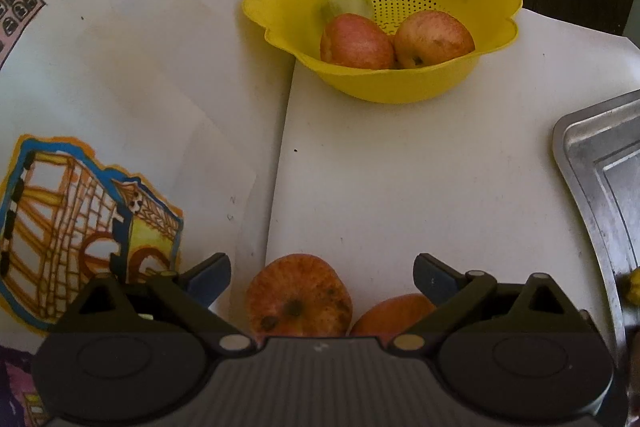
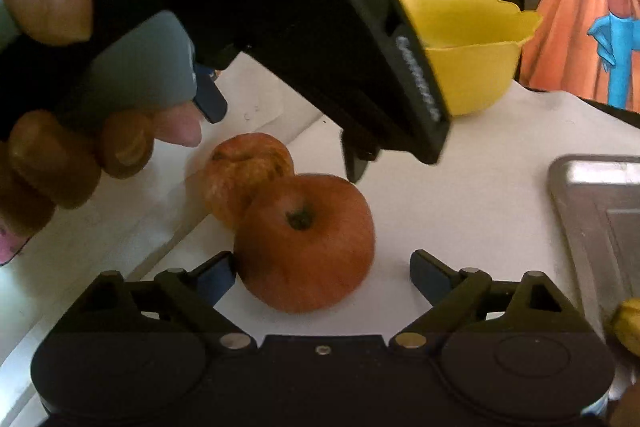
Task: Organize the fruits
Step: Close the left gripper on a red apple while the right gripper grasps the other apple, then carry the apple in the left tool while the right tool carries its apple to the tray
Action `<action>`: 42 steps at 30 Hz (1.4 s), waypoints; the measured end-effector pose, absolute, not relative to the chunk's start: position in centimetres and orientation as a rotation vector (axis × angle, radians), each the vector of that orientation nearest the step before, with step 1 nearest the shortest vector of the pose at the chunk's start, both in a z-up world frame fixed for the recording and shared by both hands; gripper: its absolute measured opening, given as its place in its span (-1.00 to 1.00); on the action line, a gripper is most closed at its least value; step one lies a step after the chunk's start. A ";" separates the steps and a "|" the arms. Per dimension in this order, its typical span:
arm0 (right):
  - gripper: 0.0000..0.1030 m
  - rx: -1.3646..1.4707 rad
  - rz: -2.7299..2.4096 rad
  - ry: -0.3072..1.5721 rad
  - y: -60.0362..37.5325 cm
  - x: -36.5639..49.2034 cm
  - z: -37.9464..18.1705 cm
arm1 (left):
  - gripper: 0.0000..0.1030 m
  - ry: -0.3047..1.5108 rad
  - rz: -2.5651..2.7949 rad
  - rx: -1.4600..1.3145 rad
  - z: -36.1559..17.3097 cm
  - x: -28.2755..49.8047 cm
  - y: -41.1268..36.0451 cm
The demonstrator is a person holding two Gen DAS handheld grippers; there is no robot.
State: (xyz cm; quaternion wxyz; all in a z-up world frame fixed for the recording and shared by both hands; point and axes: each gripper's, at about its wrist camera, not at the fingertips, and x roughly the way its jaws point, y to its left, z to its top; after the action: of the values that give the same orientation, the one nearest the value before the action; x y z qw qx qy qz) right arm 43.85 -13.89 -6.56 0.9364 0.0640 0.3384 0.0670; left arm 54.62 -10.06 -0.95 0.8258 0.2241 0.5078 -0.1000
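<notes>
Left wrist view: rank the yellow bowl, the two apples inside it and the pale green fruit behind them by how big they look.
1. Yellow bowl, clearly largest.
2. The two apples: they look alike, so no ranking between them.
3. Pale green fruit, smallest, though partly hidden behind the apples.

Both wrist views look steeply down, close, sharing two apples (image 2: 304, 243) and the bowl (image 1: 400, 83).

Yellow fruit (image 2: 628, 327) cut by edge; left tool (image 2: 280, 135) hides bowl (image 2: 480, 67) interior.
</notes>
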 end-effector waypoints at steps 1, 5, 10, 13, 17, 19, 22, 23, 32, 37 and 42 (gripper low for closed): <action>0.77 0.127 0.141 0.686 -13.7 44.0 -6.6 | 0.92 1.081 -0.213 0.474 -1.0 54.7 -10.1; 0.55 0.122 0.149 0.667 -13.7 44.5 -6.8 | 0.83 1.085 -0.201 0.473 -1.0 54.8 -9.9; 0.41 0.103 0.155 0.670 -14.0 43.5 -6.5 | 0.75 1.096 -0.183 0.478 -1.2 54.8 -9.7; 0.41 0.098 0.129 0.686 -15.0 42.6 -6.3 | 0.71 1.096 -0.177 0.480 -1.2 54.4 -9.6; 0.41 0.082 0.102 0.714 -16.5 41.1 -6.0 | 0.64 1.112 -0.157 0.479 -2.0 54.0 -9.1; 0.41 0.084 0.097 0.721 -16.9 40.6 -5.9 | 0.62 1.116 -0.147 0.496 -2.5 53.6 -9.1; 0.41 0.084 0.091 0.720 -17.1 40.0 -5.9 | 0.55 1.110 -0.138 0.526 -3.0 53.1 -9.1; 0.41 0.086 0.092 0.718 -17.2 40.0 -5.9 | 0.52 1.106 -0.134 0.528 -3.1 53.0 -9.0; 0.41 0.094 0.080 0.706 -17.0 39.2 -6.1 | 0.32 1.031 -0.111 0.528 -3.2 51.3 -8.4; 0.41 0.097 0.076 0.696 -17.0 38.6 -6.2 | 0.32 1.024 -0.131 0.498 -2.7 49.4 -7.4; 0.41 0.099 0.076 0.688 -17.1 37.6 -6.1 | 0.32 1.015 -0.148 0.480 -2.4 47.4 -7.8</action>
State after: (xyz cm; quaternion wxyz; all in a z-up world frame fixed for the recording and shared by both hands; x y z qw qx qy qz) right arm 37.59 -17.12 -6.12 0.9395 0.0486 0.3370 0.0371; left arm 47.39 -7.82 -2.43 0.8440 0.2276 0.4806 -0.0702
